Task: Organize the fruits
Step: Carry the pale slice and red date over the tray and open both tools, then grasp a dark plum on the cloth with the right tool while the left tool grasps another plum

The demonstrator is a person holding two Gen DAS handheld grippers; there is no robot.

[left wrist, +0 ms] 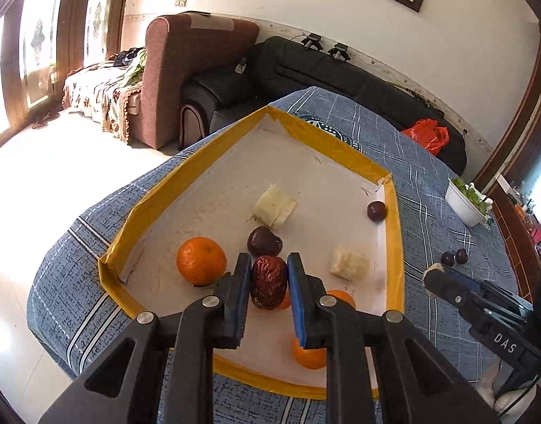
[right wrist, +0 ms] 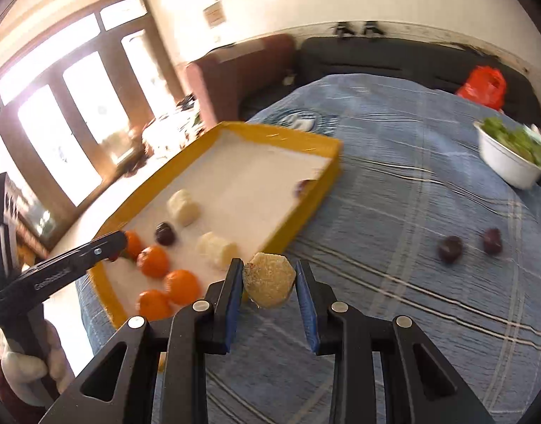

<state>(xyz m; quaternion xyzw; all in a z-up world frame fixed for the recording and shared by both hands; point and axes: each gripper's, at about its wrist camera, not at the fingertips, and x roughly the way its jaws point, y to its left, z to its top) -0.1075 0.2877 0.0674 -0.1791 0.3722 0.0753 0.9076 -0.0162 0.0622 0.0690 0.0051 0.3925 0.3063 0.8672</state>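
My left gripper (left wrist: 269,272) is shut on a wrinkled red date (left wrist: 268,282) above the yellow-rimmed white tray (left wrist: 341,148). The tray holds oranges (left wrist: 201,260), a dark plum (left wrist: 264,241), another plum (left wrist: 377,211) in the far right corner and two pale fruit chunks (left wrist: 274,206). My right gripper (right wrist: 269,279) is shut on a pale cut fruit chunk (right wrist: 269,280), held over the blue cloth just beside the tray's near right edge (right wrist: 298,219). It also shows in the left wrist view (left wrist: 434,271). Two loose plums (right wrist: 450,248) lie on the cloth.
A white bowl of greens (right wrist: 511,162) stands at the table's far right. A red plastic bag (right wrist: 482,86) lies on the black sofa behind. The blue checked cloth (right wrist: 412,176) covers the table. A brown armchair (left wrist: 185,70) stands beyond the table's far left.
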